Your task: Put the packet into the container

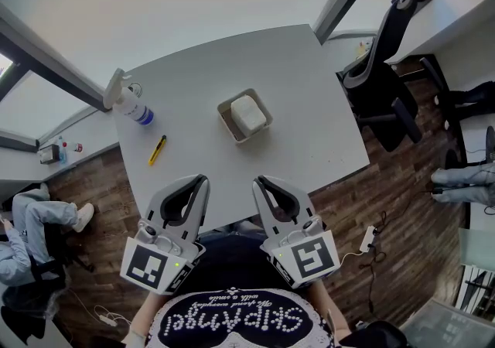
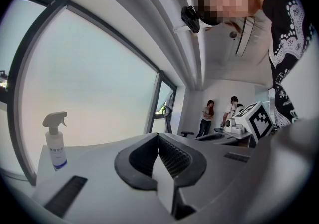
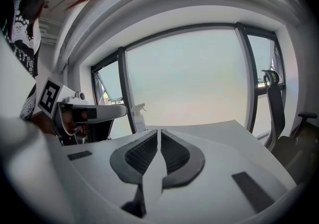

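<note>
The packet (image 1: pixel 248 113) is a white block and lies inside the container (image 1: pixel 227 121), an open shallow tray on the worktop (image 1: pixel 317 99), well ahead of both grippers and roughly on the line between them. It looks to sit flat with the tray's rim showing round it, though from this high angle I cannot tell whether one corner rides up on the wall.

The left gripper (image 1: pixel 202 180) hangs at the near edge of the worktop with its jaws together and nothing between them. The right gripper (image 1: pixel 260 182), just beside it, is likewise closed and empty.

Judging by this, the placing itself appears done, and the step in hand is a check and a clean finish. To do it well, keep both grippers low, closed and back by the edge, so that nothing nudges the tray. If the packet proves to be tilted, a light downward press with one closed tip from straight above should seat it, and a sideways push could slide the tray.

A spray bottle (image 1: pixel 131 107) and a small yellow tool (image 1: pixel 157 150) lie ahead and to the left of the left gripper, well clear of any such move.
</note>
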`<state>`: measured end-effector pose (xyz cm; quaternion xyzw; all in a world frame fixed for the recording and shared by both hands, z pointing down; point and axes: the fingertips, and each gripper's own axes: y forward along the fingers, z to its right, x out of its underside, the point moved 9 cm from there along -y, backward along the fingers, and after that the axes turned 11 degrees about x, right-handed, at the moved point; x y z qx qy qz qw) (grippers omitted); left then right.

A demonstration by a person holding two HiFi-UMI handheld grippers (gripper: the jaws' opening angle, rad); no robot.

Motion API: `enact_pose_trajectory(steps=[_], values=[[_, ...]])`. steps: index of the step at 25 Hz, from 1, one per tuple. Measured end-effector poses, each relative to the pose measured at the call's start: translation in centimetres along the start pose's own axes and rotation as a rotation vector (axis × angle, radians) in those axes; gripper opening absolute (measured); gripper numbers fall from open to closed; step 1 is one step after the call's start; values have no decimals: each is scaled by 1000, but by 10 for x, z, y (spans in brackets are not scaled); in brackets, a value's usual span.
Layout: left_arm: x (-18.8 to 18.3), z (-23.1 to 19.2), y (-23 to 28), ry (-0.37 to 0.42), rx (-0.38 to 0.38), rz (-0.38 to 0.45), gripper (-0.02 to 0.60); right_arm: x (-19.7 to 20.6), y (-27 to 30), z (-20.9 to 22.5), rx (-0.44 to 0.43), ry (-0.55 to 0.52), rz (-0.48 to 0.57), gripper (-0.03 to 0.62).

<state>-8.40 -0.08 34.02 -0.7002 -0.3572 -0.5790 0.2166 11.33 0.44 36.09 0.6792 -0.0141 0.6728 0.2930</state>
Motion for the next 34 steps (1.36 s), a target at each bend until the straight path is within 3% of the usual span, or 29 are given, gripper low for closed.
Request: enact_pose_trajectory(steps=[34], values=[[2, -2, -1, -4, -8, 6, 8, 0, 0, -1, 6, -29, -10, 23]])
